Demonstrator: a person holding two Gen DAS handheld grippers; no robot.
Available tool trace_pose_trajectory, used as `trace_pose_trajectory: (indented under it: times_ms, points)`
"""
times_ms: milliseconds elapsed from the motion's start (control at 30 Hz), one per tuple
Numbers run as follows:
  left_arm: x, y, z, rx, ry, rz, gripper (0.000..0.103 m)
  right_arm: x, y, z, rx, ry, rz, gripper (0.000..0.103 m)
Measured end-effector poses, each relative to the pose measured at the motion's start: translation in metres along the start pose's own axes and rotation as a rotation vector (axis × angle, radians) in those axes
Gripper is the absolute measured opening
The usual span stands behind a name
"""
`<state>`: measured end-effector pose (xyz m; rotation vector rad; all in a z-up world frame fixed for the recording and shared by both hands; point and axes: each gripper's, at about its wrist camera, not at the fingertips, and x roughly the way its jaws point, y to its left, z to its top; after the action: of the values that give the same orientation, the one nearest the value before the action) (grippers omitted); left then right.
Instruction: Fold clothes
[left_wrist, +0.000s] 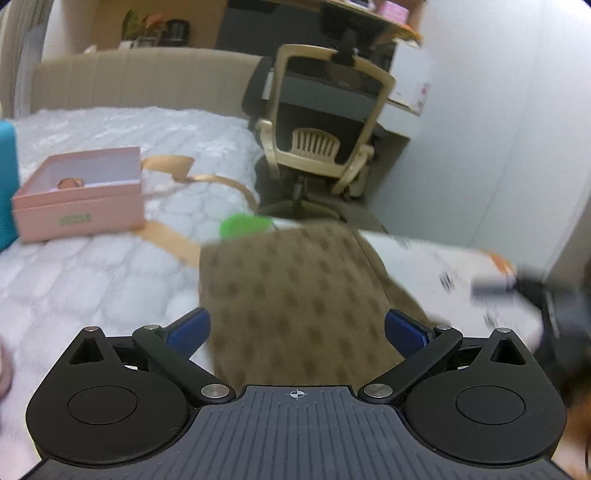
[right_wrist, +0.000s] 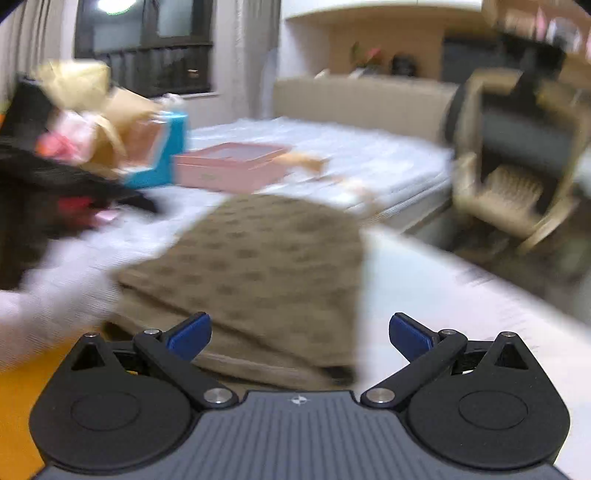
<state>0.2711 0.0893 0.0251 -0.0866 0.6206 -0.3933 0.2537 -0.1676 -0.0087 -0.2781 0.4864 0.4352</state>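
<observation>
A brown patterned garment (left_wrist: 291, 291) lies folded into a rectangle on the white quilted bed (left_wrist: 92, 288). My left gripper (left_wrist: 297, 328) hovers open just above its near edge, blue pads wide apart with nothing between them. In the right wrist view the same garment (right_wrist: 266, 266) shows stacked layers along its near edge. My right gripper (right_wrist: 300, 332) is open over that edge, also holding nothing. Both views are motion-blurred. The other gripper's dark body (left_wrist: 535, 291) shows blurred at the right of the left wrist view.
An open pink box (left_wrist: 79, 192) and tan ribbon (left_wrist: 207, 181) lie on the bed beyond the garment, with a green object (left_wrist: 243, 225) at its far edge. A blue box (right_wrist: 166, 151) and bouquet-like bundle (right_wrist: 81, 110) sit left. An office chair (left_wrist: 325, 122) stands off the bed's right side.
</observation>
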Motion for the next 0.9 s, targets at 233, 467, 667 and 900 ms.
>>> trace_pose_trajectory:
  times_ms: [233, 467, 667, 900]
  points:
    - [-0.003, -0.043, -0.042, 0.144, 0.015, 0.004, 0.103, 0.017, 0.025, -0.018, -0.255, 0.063, -0.114, 0.051]
    - [0.018, -0.054, -0.045, 0.152, 0.025, -0.091, 0.103, 0.036, 0.062, -0.018, -0.504, -0.009, -0.188, 0.026]
    - [0.017, -0.048, -0.058, 0.139, 0.069, -0.055, 0.103, 0.000, 0.060, 0.003, -0.445, -0.104, -0.173, 0.003]
    - [-0.006, -0.033, -0.072, 0.096, 0.091, -0.025, 0.103, -0.020, 0.052, -0.031, -0.384, 0.030, -0.055, 0.004]
